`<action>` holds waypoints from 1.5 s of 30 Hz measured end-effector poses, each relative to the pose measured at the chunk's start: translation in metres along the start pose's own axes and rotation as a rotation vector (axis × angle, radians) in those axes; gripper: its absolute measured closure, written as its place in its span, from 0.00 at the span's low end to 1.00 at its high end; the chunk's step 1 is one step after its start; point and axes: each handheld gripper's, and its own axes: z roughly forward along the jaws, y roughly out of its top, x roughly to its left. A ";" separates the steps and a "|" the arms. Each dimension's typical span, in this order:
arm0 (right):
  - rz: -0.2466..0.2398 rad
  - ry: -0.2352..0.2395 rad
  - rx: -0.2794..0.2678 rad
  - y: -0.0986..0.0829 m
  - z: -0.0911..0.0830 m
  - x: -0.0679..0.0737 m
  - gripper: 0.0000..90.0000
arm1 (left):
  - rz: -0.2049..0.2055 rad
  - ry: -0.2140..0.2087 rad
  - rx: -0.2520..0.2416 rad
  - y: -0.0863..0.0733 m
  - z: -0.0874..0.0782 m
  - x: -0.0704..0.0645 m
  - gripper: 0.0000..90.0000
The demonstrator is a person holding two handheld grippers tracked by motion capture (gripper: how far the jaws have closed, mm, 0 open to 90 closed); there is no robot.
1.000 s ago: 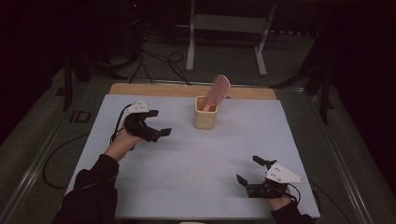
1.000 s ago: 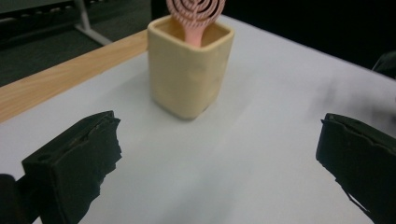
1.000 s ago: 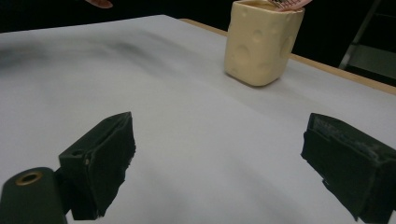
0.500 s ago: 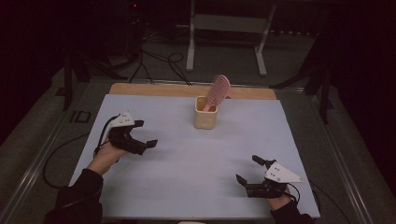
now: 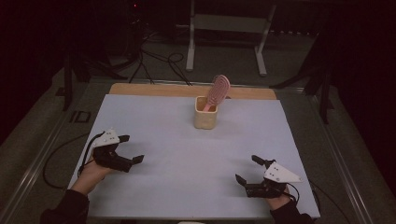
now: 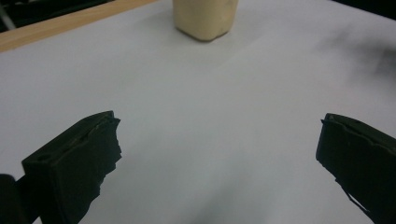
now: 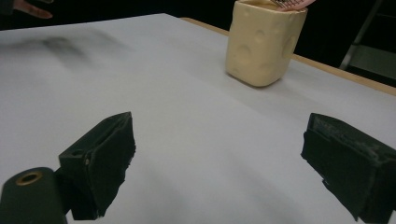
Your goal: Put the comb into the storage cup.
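We see a cream, dimpled plastic cup (image 5: 206,112) standing upright near the far edge of the pale grey table sheet (image 5: 187,154), a pink oval hairbrush (image 5: 217,91) leaning out of it (its handle is hidden inside the cup). A strip of bare wood (image 5: 154,89) borders the sheet behind. Nothing lies between the cup and the 2 grippers. The left gripper (image 5: 131,150) and right gripper (image 5: 247,169) rest low near the sheet's near corners, both spread wide and empty.
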 end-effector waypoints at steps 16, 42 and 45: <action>-0.004 0.001 0.008 -0.001 0.001 0.000 0.10 | -0.038 0.047 0.018 -0.053 -0.017 -0.011 0.00; -0.008 0.005 0.012 -0.002 0.001 0.000 0.10 | -0.059 0.138 0.014 -0.083 -0.033 -0.021 0.00; -0.004 0.007 0.015 -0.002 0.001 0.000 0.10 | -0.061 0.134 0.005 -0.083 -0.034 -0.021 0.00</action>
